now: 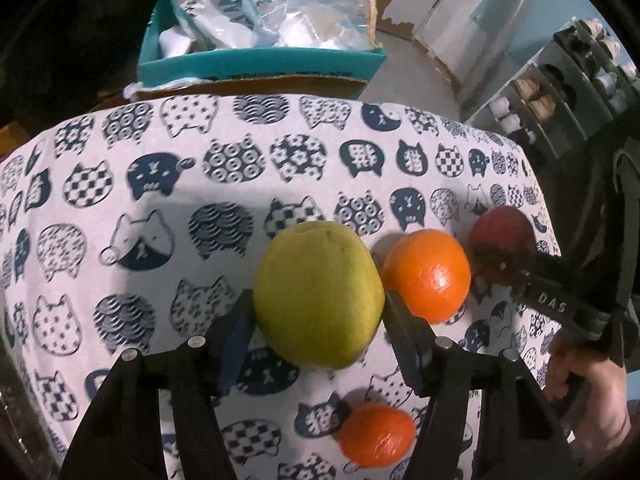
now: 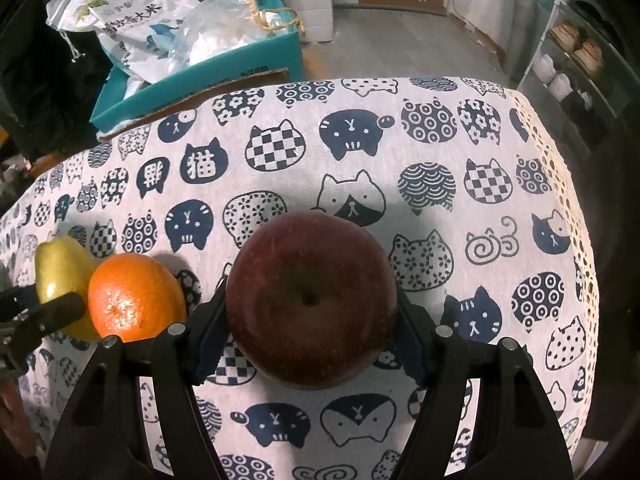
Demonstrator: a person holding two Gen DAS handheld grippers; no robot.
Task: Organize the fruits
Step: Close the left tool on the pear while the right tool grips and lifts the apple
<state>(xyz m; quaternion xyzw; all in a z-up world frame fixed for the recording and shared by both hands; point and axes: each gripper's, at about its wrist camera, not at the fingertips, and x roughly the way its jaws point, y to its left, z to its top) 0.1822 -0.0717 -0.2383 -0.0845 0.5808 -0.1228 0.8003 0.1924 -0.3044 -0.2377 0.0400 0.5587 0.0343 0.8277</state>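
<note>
My left gripper [image 1: 318,308] is shut on a green pear [image 1: 318,294], its fingers pressed on both sides, over the cat-print tablecloth [image 1: 160,200]. An orange [image 1: 426,274] sits just right of the pear, and a smaller orange [image 1: 376,434] lies near the front. My right gripper [image 2: 312,312] is shut on a dark red apple [image 2: 312,300]. In the left wrist view the apple [image 1: 502,228] and the right gripper [image 1: 500,258] are right of the orange. In the right wrist view the orange [image 2: 134,296] and pear [image 2: 60,272] are at the left.
A teal cardboard box [image 1: 256,64] full of plastic bags stands beyond the table's far edge; it also shows in the right wrist view [image 2: 192,76]. A shelf rack [image 1: 560,80] with small items stands at the right. The tablecloth's lace edge [image 2: 568,184] marks the right side.
</note>
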